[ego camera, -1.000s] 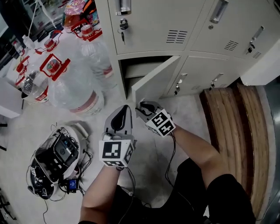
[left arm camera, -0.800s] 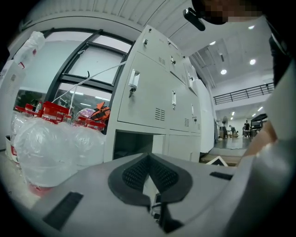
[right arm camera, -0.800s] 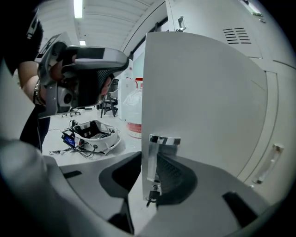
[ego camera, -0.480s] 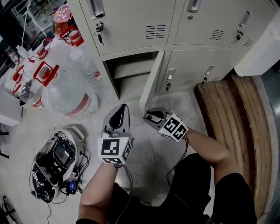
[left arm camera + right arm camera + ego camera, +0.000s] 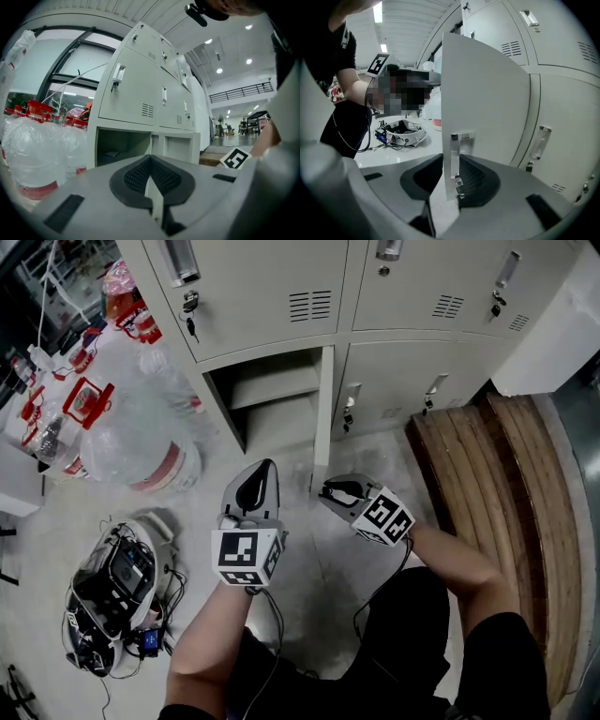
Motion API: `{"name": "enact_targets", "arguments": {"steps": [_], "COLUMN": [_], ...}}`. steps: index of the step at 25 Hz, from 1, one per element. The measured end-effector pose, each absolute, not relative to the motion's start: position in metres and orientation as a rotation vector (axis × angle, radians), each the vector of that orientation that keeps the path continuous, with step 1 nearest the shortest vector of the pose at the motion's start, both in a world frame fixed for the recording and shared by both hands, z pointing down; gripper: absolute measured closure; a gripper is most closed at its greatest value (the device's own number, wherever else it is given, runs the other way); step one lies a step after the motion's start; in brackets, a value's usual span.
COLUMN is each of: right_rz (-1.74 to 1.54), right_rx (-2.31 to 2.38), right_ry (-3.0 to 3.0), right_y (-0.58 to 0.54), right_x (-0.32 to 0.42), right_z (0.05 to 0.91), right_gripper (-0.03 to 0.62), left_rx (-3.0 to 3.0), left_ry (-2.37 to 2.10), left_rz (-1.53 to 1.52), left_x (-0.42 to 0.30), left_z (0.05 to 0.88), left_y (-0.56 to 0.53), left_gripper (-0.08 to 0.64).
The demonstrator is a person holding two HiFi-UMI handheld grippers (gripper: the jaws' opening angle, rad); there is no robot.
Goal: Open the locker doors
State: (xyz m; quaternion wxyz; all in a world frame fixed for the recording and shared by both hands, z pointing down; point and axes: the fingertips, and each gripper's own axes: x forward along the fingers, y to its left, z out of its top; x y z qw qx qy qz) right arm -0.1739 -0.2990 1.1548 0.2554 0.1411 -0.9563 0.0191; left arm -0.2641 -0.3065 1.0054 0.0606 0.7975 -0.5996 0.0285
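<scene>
The bank of grey lockers (image 5: 272, 296) fills the top of the head view, with big water bottles (image 5: 141, 432) on the floor to its left. A lower-row locker door (image 5: 323, 409) stands swung straight out, edge-on (its compartment (image 5: 267, 399) shows a shelf inside). The right claw (image 5: 330, 490) is clamped on that door's free edge at the metal handle (image 5: 455, 159), its jaws having just tightened a little. The left claw (image 5: 265, 470) hangs just beside it, jaws together on nothing.

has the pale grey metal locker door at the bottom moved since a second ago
Yes. The pale grey metal locker door has swung further open, and now stands square to the fixed locker front.
</scene>
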Motion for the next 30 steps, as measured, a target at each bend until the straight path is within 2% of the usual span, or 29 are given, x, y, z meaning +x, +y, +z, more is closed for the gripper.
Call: {"name": "enact_targets", "arguments": {"steps": [30], "right_rz": [0.137], "right_rx": [0.764], "right_ry": [-2.561], "right_y": [-0.318], "right_x": [-0.073], "right_z": [1.149], "right_gripper": [0.480], "left_rx": [2.450], "left_ry": [-1.740], "left_rz": [0.132], "left_x": [-0.230], "left_z": [1.027], "left_y": [-0.320], "left_gripper": [0.561]}}
